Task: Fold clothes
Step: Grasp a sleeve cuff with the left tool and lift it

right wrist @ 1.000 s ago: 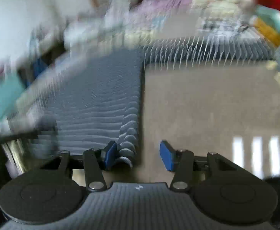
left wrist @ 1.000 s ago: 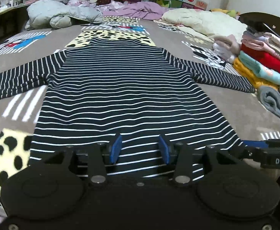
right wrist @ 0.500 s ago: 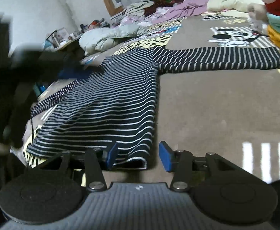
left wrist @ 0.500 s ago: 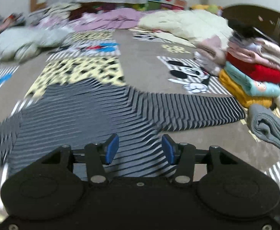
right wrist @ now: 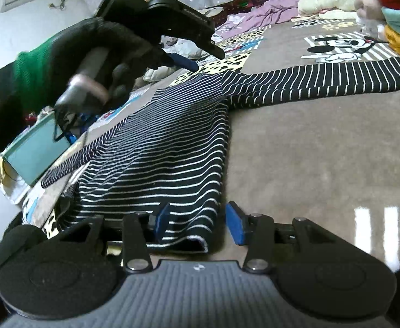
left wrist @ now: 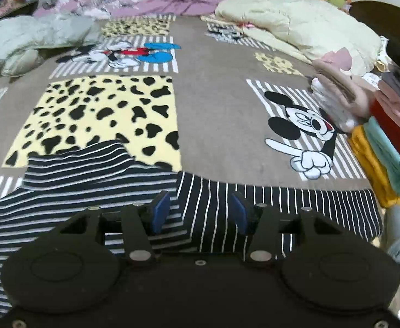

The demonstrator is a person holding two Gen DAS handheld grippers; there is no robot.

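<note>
Left gripper: black body, two round black discs, silver screws, blue pads. Right gripper: same build, grey ribbed housing below. Upper left of right view: black glove, green cuff.

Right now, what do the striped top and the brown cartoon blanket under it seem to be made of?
The navy white-striped top looks like soft matte knit jersey: it drapes and wrinkles limply. The brown cartoon-print blanket seems plush fleece, probably: faintly fuzzy, mottled nap, no sheen.

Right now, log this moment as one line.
striped shirt flat on bed | left gripper open above shoulder | right gripper open at hem corner
</note>
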